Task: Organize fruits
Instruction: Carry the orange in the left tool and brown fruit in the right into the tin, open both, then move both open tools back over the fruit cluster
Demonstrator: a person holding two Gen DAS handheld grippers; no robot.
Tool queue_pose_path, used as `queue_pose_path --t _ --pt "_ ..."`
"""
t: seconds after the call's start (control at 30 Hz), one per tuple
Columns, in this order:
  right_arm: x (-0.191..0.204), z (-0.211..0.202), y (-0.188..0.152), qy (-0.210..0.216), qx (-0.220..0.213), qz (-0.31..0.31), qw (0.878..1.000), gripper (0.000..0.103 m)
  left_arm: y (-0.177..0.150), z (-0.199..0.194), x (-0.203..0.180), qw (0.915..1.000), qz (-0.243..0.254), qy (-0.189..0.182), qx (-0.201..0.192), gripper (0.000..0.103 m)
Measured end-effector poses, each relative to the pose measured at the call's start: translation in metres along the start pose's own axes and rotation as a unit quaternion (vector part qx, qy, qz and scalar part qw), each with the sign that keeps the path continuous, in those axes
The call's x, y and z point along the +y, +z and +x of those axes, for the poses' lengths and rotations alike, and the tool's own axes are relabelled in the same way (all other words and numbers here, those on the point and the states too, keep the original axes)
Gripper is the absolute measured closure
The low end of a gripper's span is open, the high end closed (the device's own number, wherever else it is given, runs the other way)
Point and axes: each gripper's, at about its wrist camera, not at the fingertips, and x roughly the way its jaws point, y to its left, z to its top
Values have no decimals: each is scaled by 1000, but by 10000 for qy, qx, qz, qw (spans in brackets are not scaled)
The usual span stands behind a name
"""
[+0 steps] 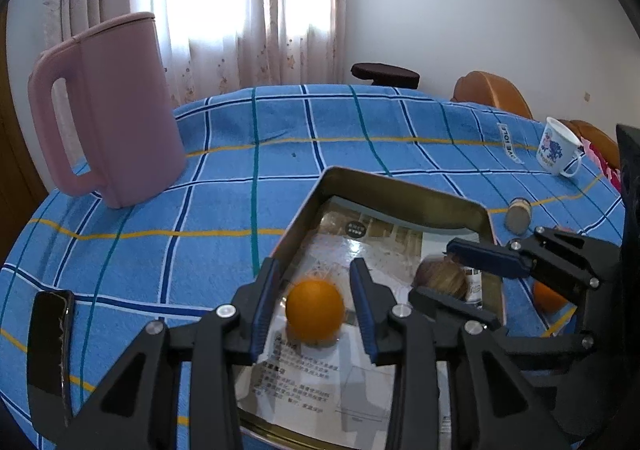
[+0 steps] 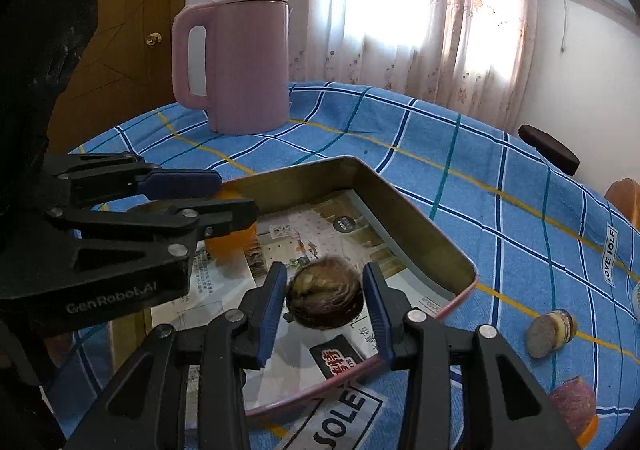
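Observation:
A metal tray [image 1: 400, 185] lined with printed paper lies on the blue checked tablecloth. An orange [image 1: 315, 310] sits in the tray between the fingers of my left gripper [image 1: 316, 310], which is open with gaps on both sides. A brown, blurred fruit [image 2: 325, 294] sits in the tray [image 2: 420, 226] between the fingers of my right gripper [image 2: 325, 302], also open. The brown fruit [image 1: 442, 277] and the right gripper [image 1: 456, 274] also show in the left wrist view. The left gripper [image 2: 232, 195] shows in the right wrist view. Another orange [image 1: 548, 296] lies outside the tray.
A pink jug [image 1: 108, 109] stands far left [image 2: 236, 65]. A white mug [image 1: 558, 147] stands far right. A small jar [image 1: 519, 214] lies on its side [image 2: 550, 332]. A reddish fruit [image 2: 574, 406] lies near the front edge. A black phone [image 1: 50, 350] lies at the left.

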Motion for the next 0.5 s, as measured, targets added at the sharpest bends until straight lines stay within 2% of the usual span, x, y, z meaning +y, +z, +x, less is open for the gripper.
queue_pose_path --t 0.03,0.07,0.1,0.2,0.3,0.5 --pt "-1 -2 0 8 -22 30 10000 48 1 -1 0 10000 -12 9 -22 56" --pt "-3 -4 -1 6 -53 68 10000 43 1 -3 0 10000 -23 28 -60 46" --pt "-4 -8 -3 -20 -95 96 9999 43 1 -6 0 9999 -39 59 -118 39" --pt "-12 -25 -11 -161 -194 115 9996 43 1 -23 -3 9992 -131 -49 -387 33" --pt "-30 -62 -31 -682 -380 73 9969 43 -1 -41 -12 9974 -169 -176 -673 23" --pt "-78 -123 -72 -1303 -652 538 9879 39 -8 -60 -56 9939 51 -577 -939 20"
